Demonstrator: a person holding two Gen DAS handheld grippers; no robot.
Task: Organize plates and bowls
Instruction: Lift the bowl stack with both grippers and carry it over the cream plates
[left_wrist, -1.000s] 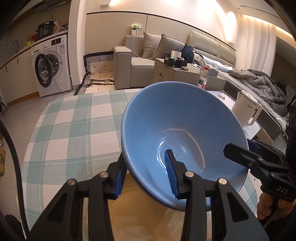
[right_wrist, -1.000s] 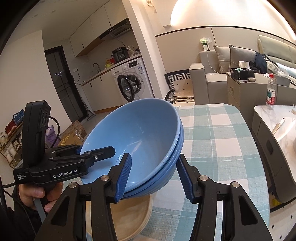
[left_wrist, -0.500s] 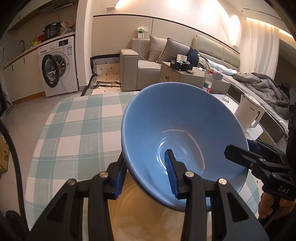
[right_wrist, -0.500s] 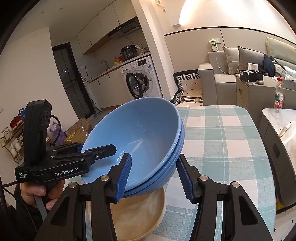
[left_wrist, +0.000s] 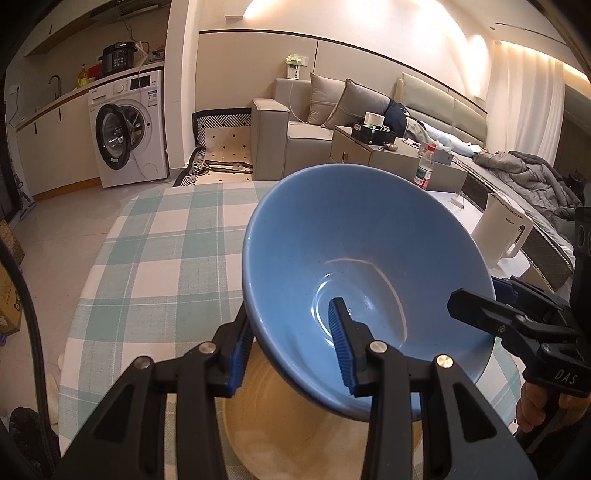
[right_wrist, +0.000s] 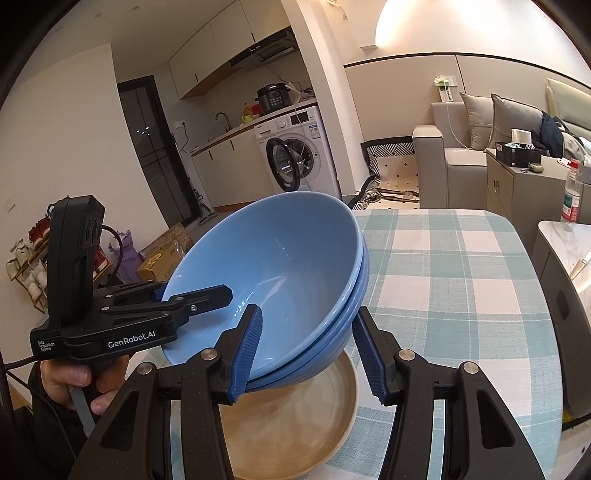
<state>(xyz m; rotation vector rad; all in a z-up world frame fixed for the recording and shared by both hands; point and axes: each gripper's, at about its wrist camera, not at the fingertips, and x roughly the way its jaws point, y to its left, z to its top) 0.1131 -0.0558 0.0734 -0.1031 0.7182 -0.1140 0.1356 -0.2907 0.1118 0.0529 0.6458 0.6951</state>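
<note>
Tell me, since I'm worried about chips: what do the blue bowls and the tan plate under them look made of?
Blue bowls: probably glazed ceramic; the smooth, glossy inside shows bright light streaks, and the walls look thick.
Tan plate: likely stoneware with a satin, brushed-looking glaze; faint swirl marks and a duller sheen. Melamine can't be ruled out.

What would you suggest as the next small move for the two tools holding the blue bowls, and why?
Probably lower the stack of blue bowls straight down onto the beige plate. Both the left tool and the right tool clamp opposite sides of the rim, the stack hangs tilted just above the plate on the checked tablecloth, so levelling while descending seems wise.
</note>
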